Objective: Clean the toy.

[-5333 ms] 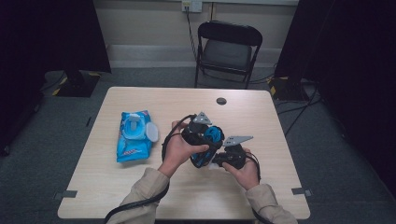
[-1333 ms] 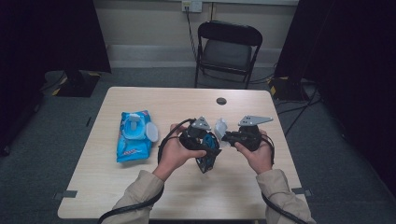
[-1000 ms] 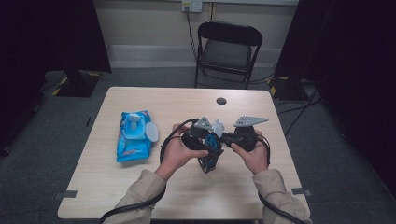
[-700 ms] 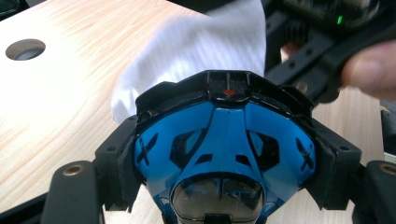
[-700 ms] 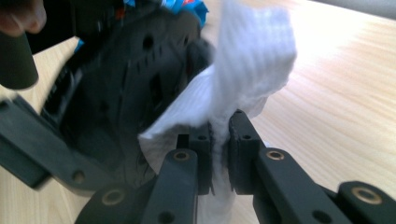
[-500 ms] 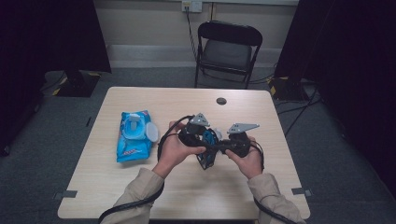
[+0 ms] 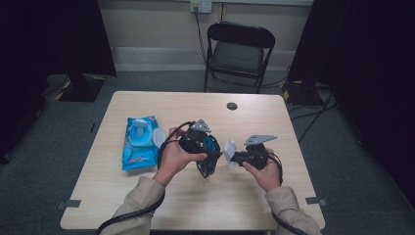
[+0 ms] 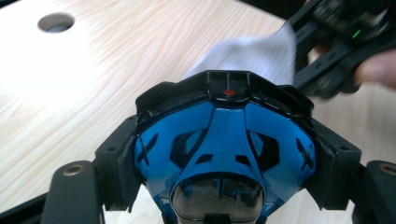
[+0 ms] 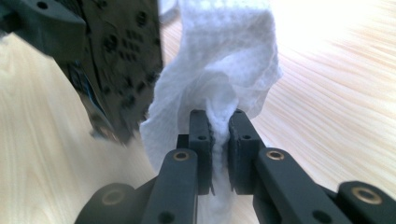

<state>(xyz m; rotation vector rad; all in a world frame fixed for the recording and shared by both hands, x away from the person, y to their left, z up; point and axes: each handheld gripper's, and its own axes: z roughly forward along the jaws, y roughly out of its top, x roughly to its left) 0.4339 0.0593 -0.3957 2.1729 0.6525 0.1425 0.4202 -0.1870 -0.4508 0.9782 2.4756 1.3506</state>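
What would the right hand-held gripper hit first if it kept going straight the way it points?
Probably the blue-and-black goggle-like mask held in the left hand-held gripper. The right hand-held gripper, clamping a white wet wipe, points at it, the wipe leading; depth is uncertain.

We see a white wipe (image 9: 224, 60) with a fine dotted weave, pinched between matte black jaws whose arms carry small brass-coloured rivets. We note goggles (image 8: 224, 140) with a glossy blue lens and a black frame; a tiny red dot sits on the top of the frame. The table (image 7: 274, 196) is pale wood with a wavy grain, and a dark round hole (image 7: 232, 105) marks it. We see a bright blue wipes pack (image 7: 139, 142) with a white lid and red lettering. The chair (image 7: 239, 49) is black, the sleeves (image 7: 139, 205) tan.
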